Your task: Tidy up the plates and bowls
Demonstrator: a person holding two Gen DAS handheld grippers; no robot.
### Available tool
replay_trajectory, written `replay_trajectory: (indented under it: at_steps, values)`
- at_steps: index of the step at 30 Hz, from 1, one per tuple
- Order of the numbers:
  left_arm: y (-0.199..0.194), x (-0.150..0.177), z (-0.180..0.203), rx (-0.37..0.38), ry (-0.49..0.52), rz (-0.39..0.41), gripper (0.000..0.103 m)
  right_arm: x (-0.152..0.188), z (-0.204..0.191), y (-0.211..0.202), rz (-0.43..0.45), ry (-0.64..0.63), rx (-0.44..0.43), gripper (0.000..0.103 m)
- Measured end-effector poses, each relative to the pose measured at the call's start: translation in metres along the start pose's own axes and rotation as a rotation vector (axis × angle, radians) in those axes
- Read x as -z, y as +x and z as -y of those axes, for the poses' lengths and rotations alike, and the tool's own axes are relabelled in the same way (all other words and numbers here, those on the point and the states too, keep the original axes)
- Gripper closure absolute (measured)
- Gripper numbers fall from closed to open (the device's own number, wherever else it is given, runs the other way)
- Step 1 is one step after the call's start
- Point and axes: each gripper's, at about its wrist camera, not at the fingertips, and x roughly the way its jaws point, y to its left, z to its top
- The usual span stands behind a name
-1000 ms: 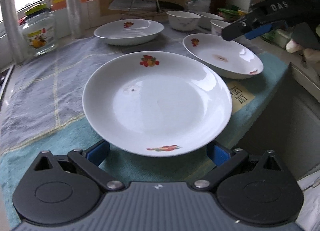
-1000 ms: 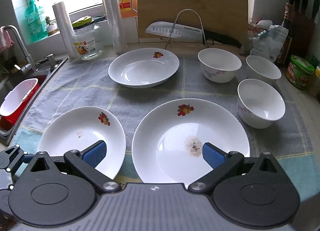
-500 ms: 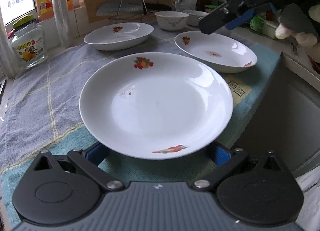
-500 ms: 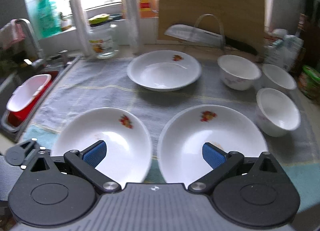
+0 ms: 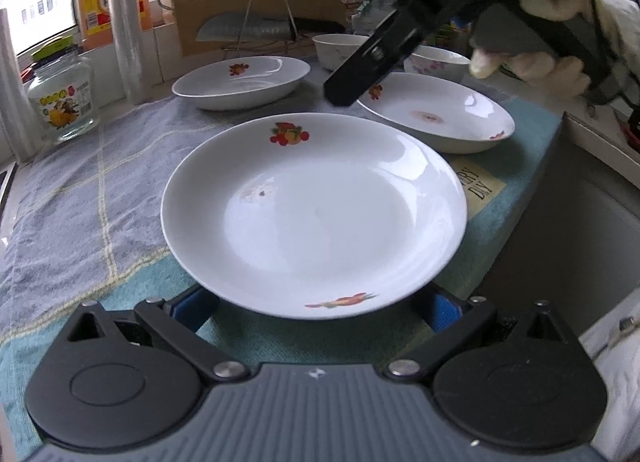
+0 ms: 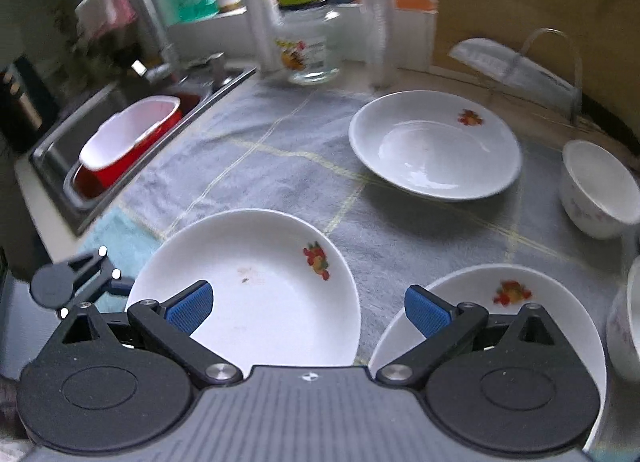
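The left gripper (image 5: 316,308) sits low at the counter's near edge, its blue pads spread wide either side of the near rim of the front-left plate (image 5: 316,206), not clamped on it; the spread appears set to take that rim. The plate rests flat on the grey-and-teal towel (image 5: 80,182), holding nothing but a small speck. The right gripper (image 6: 308,304) hovers above the same plate, jaws wide apart and empty, seemingly positioned to assist or to choose its own piece. A second plate (image 5: 440,118) lies just to the right, a third (image 5: 244,80) further back, and small bowls (image 5: 340,48) stand behind, all still separate, so stacking is judged not begun
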Motion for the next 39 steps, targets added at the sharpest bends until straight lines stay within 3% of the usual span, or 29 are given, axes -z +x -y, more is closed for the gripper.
replay_trajectory:
  at_steps: [15,24,39]
  values:
    - [-0.004,0.001,-0.007,0.056,0.022,-0.007,0.001,-0.009,0.007,0.031,-0.136,-0.123,-0.072,0.000]
    - [-0.004,-0.004,-0.010,0.062,0.023,-0.012,0.003,-0.015,0.013,0.048,-0.252,-0.086,-0.193,0.000]
    - [-0.003,-0.008,-0.014,0.087,0.038,-0.021,0.003,-0.018,0.015,0.055,-0.274,-0.068,-0.237,0.000]
